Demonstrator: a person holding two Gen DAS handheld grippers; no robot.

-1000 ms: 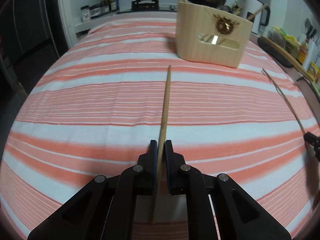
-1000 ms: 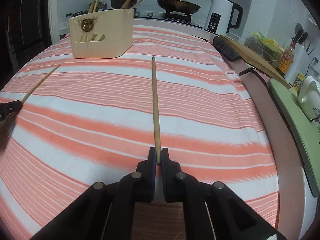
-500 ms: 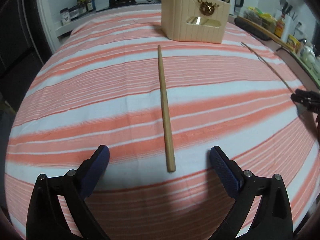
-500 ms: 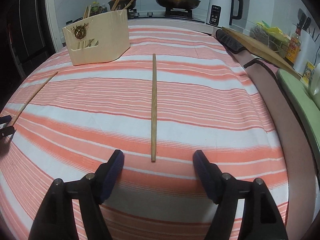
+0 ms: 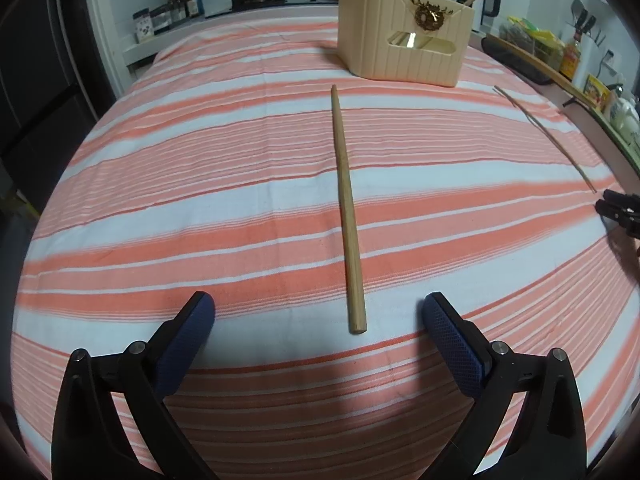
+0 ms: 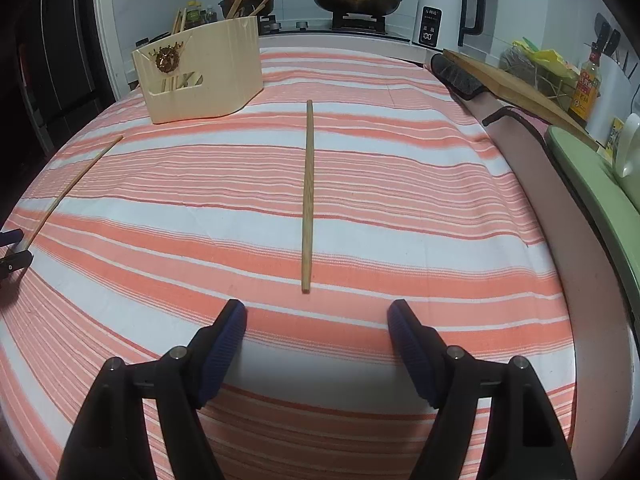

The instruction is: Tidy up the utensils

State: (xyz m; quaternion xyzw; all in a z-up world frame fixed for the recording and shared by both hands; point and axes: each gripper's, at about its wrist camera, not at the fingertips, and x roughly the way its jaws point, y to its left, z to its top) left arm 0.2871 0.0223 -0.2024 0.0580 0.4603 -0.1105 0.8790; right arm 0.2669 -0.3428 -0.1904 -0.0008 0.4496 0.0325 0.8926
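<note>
Left gripper (image 5: 318, 312): jaws are held wide apart above the striped cloth (image 5: 200, 200); nothing is clamped, and the blue pads (image 5: 452, 344) are kept clear of the wood.
Left chopstick (image 5: 346, 208): laid flat on the cloth, its thick end set between the open jaws without touching either, its thin end aimed toward the holder.
Right gripper (image 6: 316, 320): jaws are parted and nothing is gripped.
Right chopstick (image 6: 308, 196): laid flat on the cloth, its near end just ahead of the open jaws, running straight away from them.
Holder (image 5: 404, 36): a cream ribbed box is stood upright at the far side of the cloth, well apart from both loose chopsticks; a gold stag-head badge (image 6: 166, 58) is fixed to its front, and several chopsticks are stood in it.
Kettle (image 6: 442, 10): white, placed by the stove; "100" is shown on its display, with small writing above that cannot be read.
Bottle (image 6: 586, 86): a yellow label is carried; its print is too small to read.
</note>
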